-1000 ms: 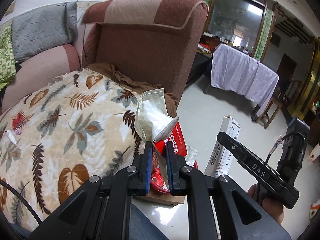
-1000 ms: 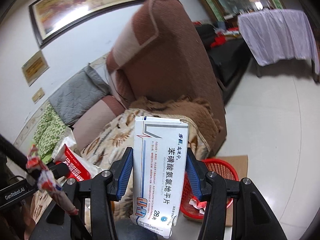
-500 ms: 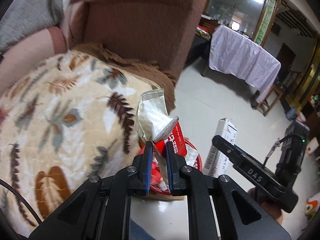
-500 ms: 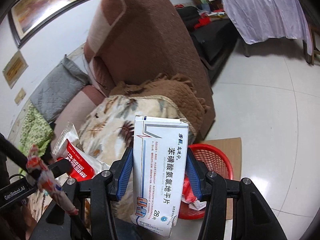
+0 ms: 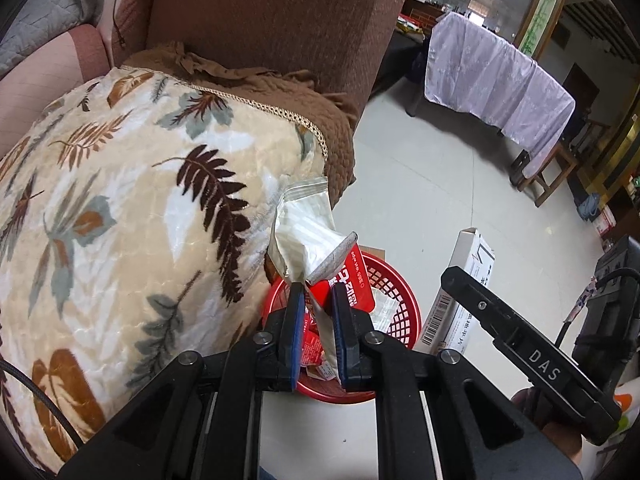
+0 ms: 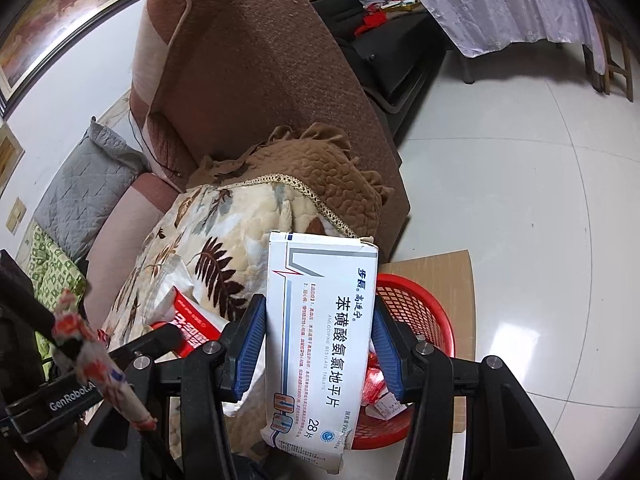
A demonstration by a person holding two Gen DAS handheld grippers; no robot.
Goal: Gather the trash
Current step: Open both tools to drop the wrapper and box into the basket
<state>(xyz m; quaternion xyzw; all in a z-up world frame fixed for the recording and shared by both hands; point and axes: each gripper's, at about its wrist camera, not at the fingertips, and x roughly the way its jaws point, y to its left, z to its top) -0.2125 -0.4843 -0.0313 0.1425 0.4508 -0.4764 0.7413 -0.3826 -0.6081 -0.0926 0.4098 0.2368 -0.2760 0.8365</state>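
Note:
My left gripper is shut on a crumpled red and silver snack wrapper, held just above a red mesh basket on the floor. The basket holds several wrappers. My right gripper is shut on a white medicine box with blue print, held upright over the near rim of the same basket. The box also shows in the left wrist view, right of the basket. The wrapper appears at the left of the right wrist view.
A sofa with a leaf-print blanket and a brown quilt stands close on the left. Cardboard lies under the basket. A table with a lilac cloth and a wooden stool stand across the tiled floor.
Both grippers have moved forward and down toward the red basket, each still holding its item. The basket now lies directly beneath the wrapper and the box.

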